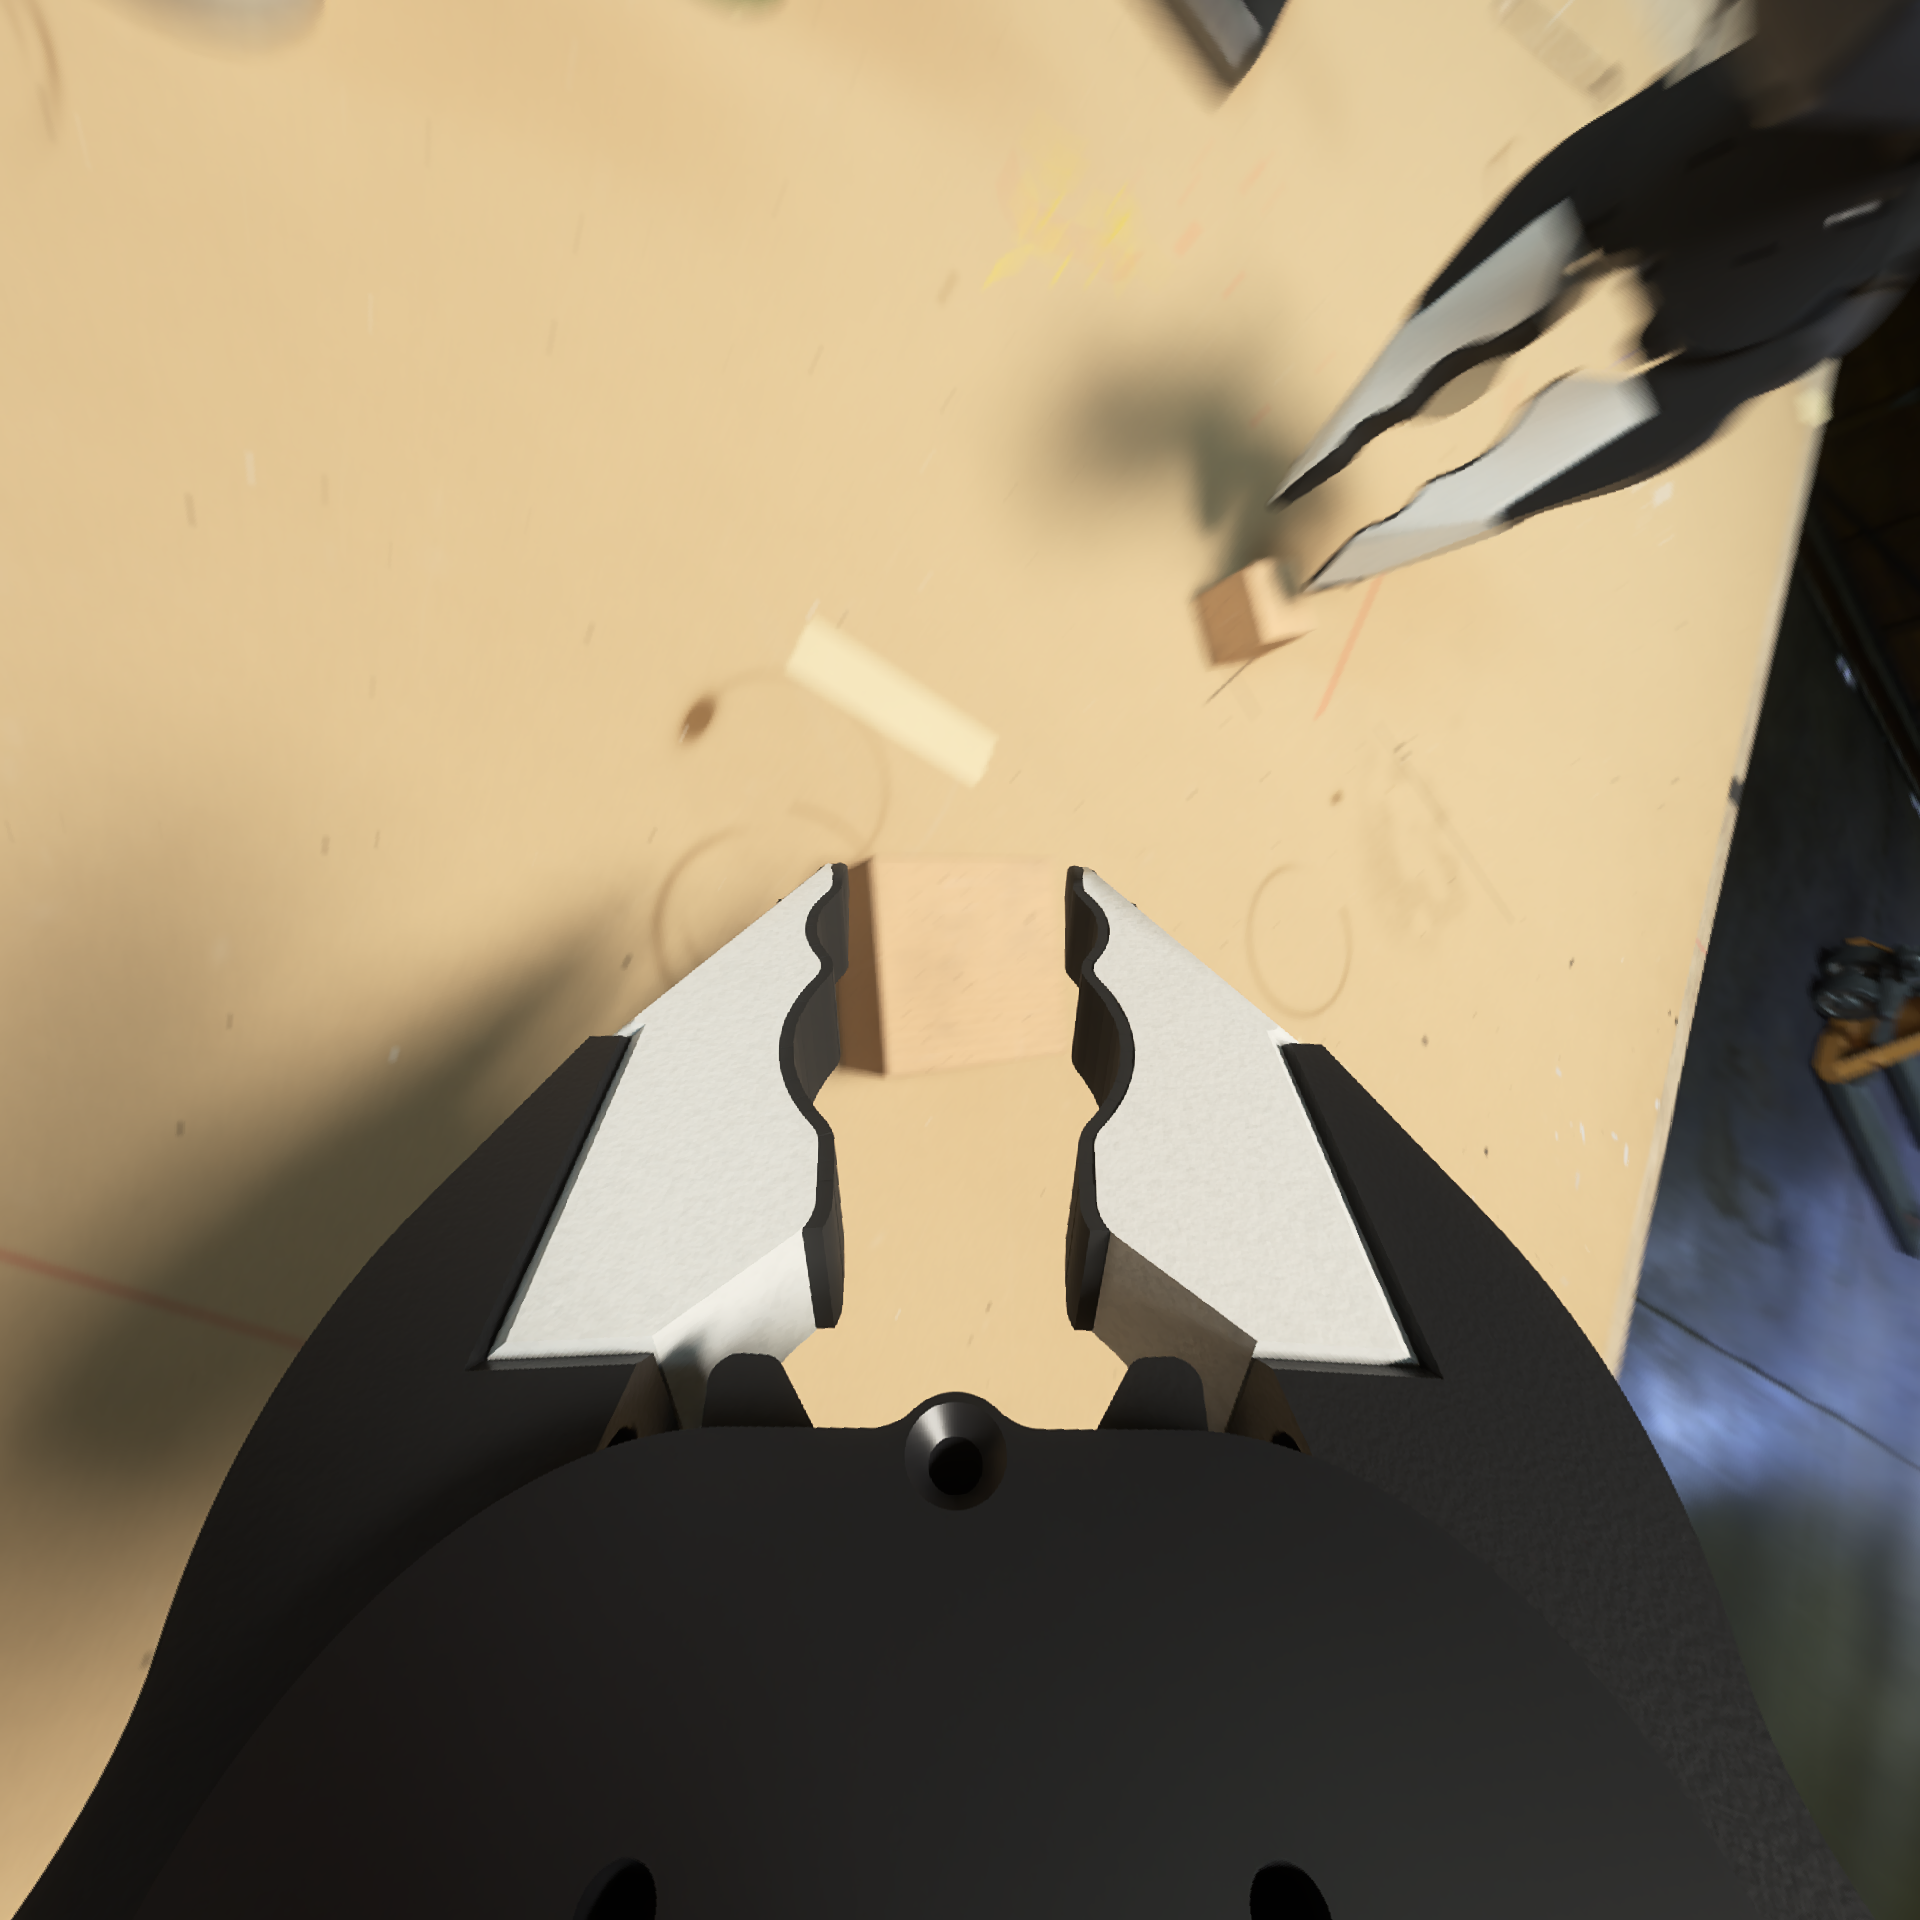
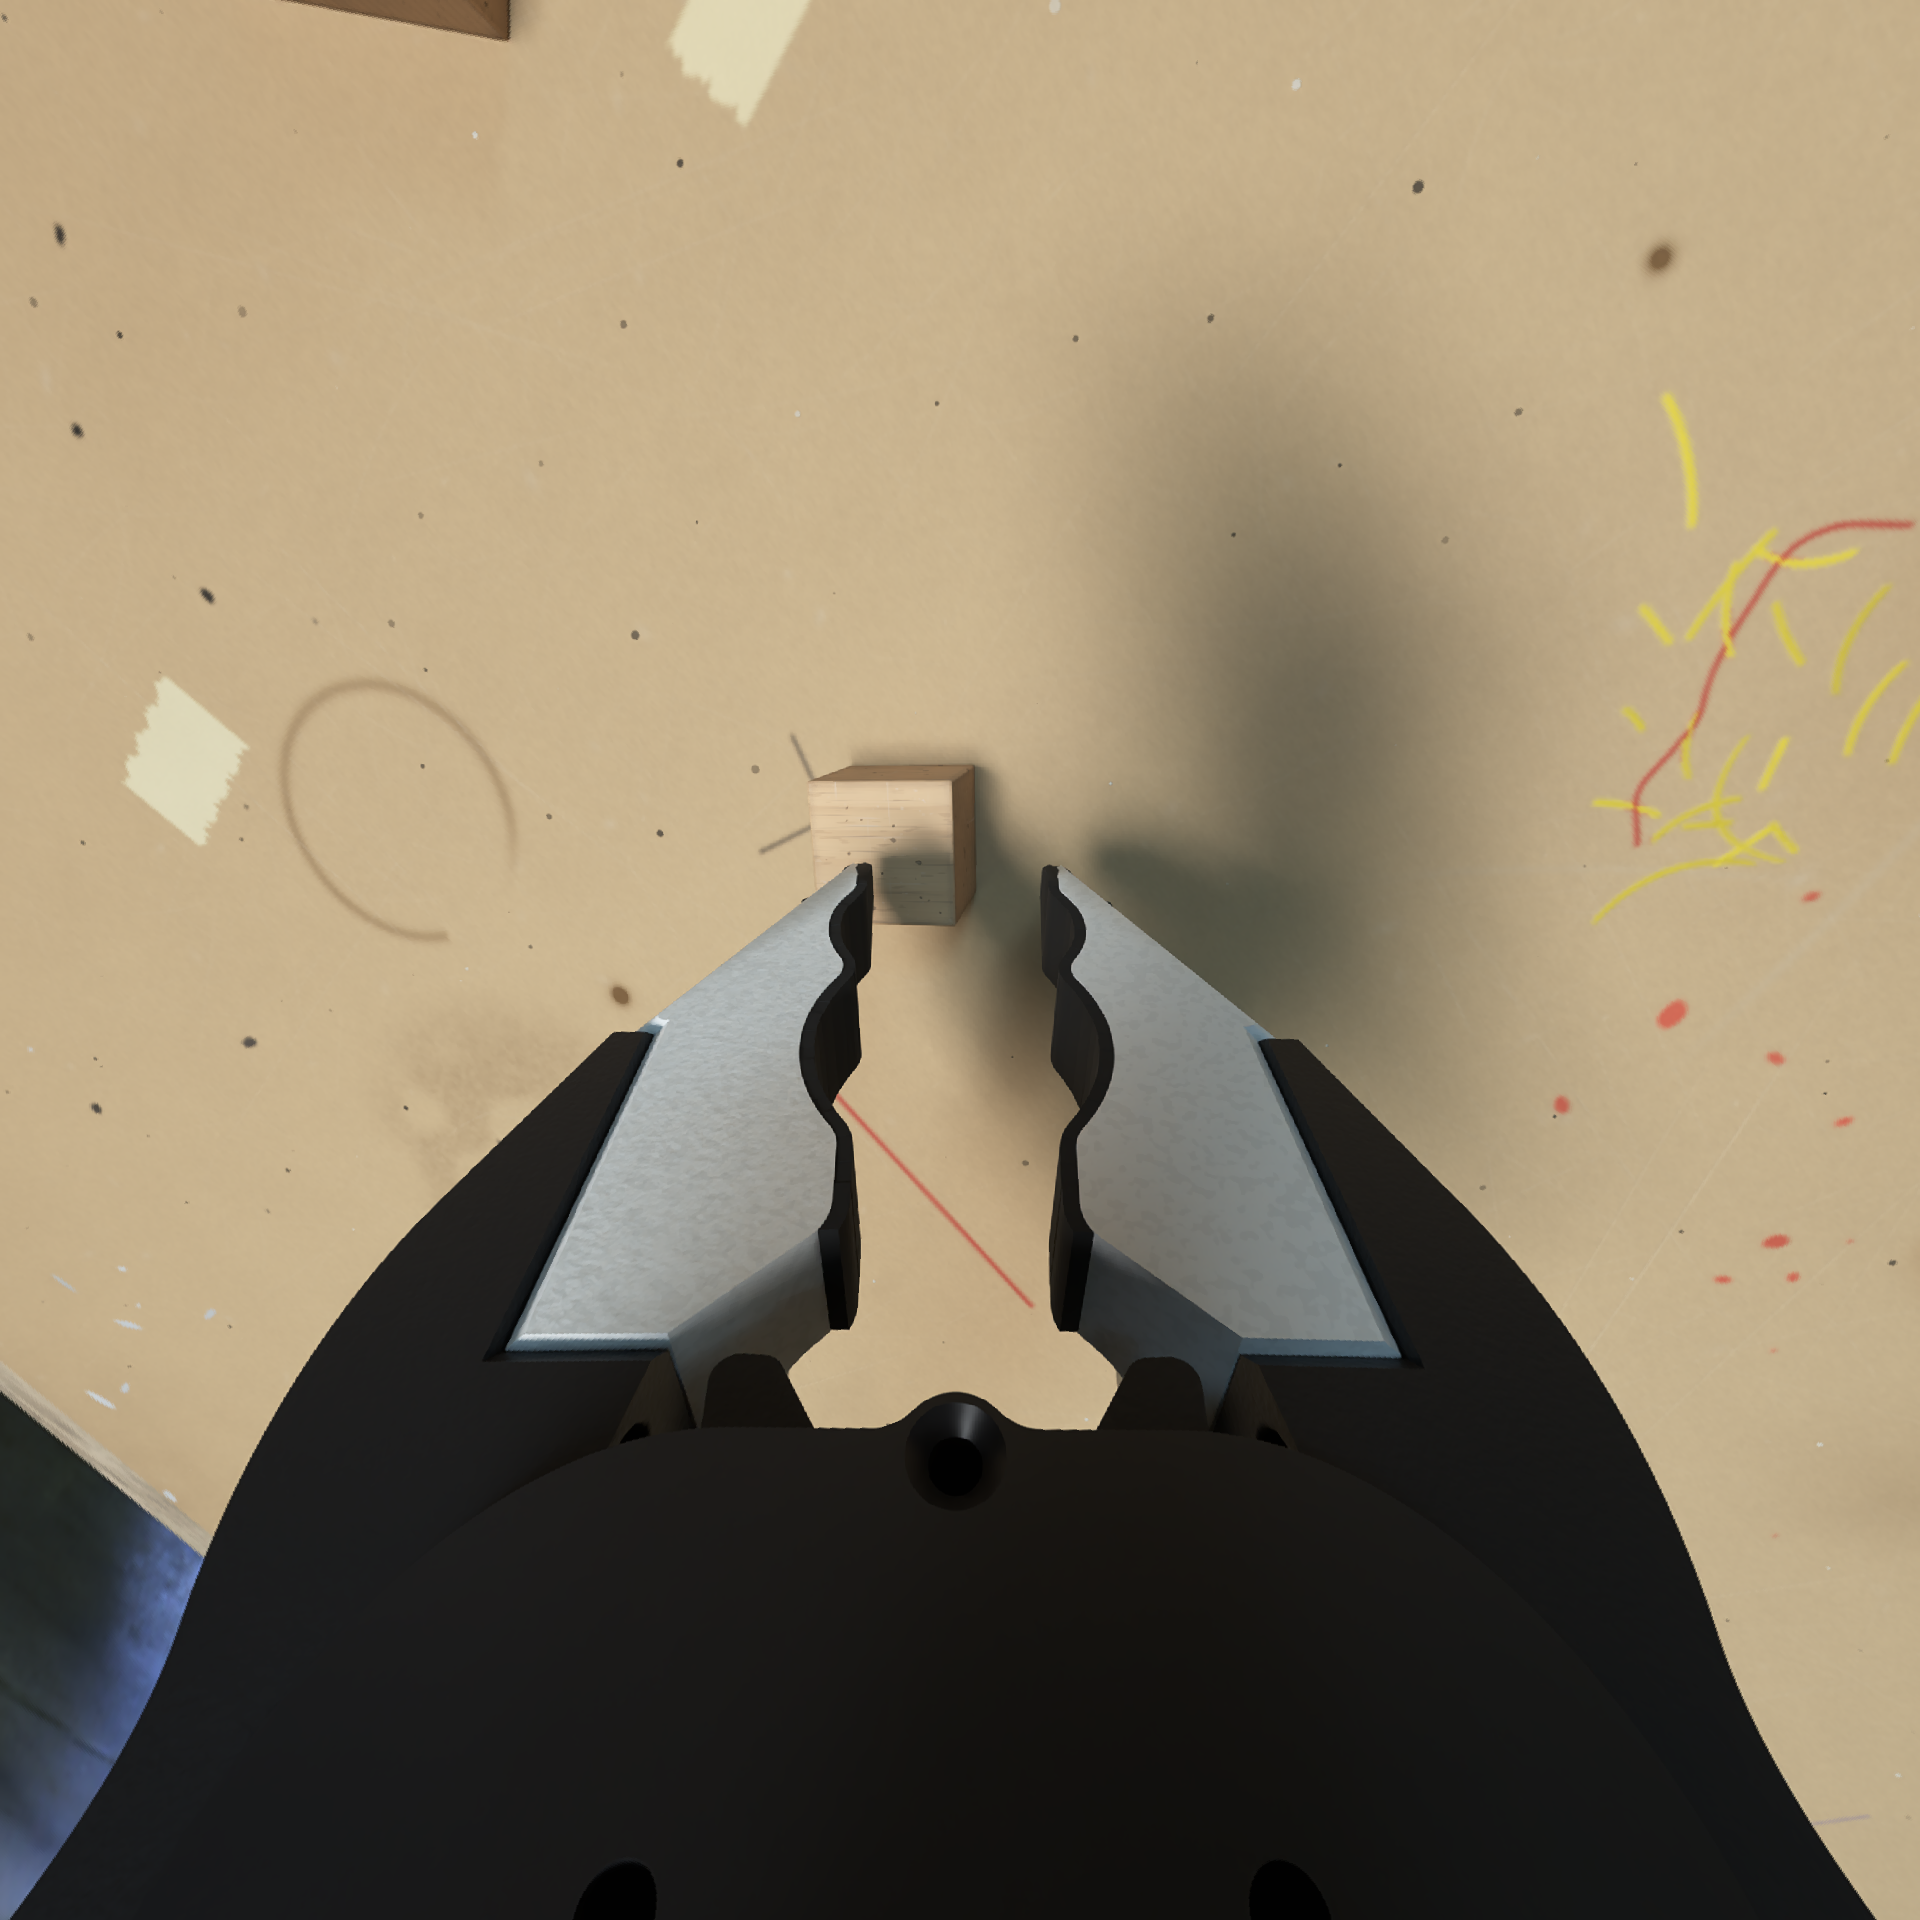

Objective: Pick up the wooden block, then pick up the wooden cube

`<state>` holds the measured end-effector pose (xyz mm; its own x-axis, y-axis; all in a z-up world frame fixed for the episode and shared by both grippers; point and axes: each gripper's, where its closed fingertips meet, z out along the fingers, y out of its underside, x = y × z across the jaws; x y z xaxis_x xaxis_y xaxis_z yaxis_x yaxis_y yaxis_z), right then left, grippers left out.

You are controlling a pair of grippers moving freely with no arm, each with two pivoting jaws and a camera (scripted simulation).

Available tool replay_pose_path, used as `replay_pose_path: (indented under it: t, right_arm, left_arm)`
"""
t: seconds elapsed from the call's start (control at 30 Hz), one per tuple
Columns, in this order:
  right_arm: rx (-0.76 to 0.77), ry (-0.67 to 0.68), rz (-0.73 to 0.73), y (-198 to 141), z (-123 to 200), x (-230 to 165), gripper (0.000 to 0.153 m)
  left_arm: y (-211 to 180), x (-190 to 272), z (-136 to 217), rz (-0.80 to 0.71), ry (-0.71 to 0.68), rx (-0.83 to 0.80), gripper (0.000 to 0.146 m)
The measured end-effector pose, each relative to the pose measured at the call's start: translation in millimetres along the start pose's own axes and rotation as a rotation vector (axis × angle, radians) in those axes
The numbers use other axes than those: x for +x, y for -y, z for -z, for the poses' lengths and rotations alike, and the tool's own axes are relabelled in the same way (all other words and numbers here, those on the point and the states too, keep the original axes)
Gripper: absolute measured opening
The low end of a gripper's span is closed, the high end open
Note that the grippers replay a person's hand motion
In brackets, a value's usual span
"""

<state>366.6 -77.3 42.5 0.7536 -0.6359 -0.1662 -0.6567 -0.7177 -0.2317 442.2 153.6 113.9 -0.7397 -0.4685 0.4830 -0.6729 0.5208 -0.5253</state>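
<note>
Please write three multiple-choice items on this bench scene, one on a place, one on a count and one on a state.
1. The wooden block sits: A between the left gripper fingers; B at the table's edge; C on the tape.
2. Tape strips in the right wrist view: A none; B two; C five.
3. The right gripper is: A shut on the wooden cube; B open; C out of view.

Answers: A, the fingers flank it; B, pale strips and; B, its jaws stand apart above the cube.
</note>
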Motion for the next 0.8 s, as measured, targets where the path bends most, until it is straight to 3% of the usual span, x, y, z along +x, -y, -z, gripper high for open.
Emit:
replay_pose_path:
  t: [0.07,0.13,0.23,0.37,0.43,0.63,0.8]
  right_arm:
    - [0.002,0.003,0.000,0.1,-0.2,-0.2,0.032]
    - [0.005,0.008,-0.003,0.5,-0.5,-0.5,0.032]
    - [0.005,0.011,-0.004,0.9,-0.8,-1.1,0.032]
    - [-0.003,0.010,0.011,0.4,-0.7,-3.8,0.031]
    - [-0.009,0.009,0.018,0.0,-0.5,-5.0,0.031]
    - [-0.013,0.016,0.022,-1.1,-0.4,-6.7,0.031]
    - [-0.013,0.022,0.015,-1.3,-1.2,-5.2,0.031]
  left_arm:
    - [12.8,26.7,15.0,-0.102,0.013,0.144,0.042]
    - [6.6,45.7,19.2,-0.209,0.130,0.186,0.045]
    - [-19.8,51.5,8.4,-0.318,0.364,0.155,0.065]
    - [-40.2,45.3,-10.0,-0.349,0.525,0.177,0.084]
    - [-45.9,40.5,-20.7,-0.318,0.543,0.184,0.087]
    - [-64.4,13.9,-47.1,-0.266,0.594,-0.038,0.089]
    - [-69.9,13.1,-59.5,-0.182,0.517,-0.117,0.091]
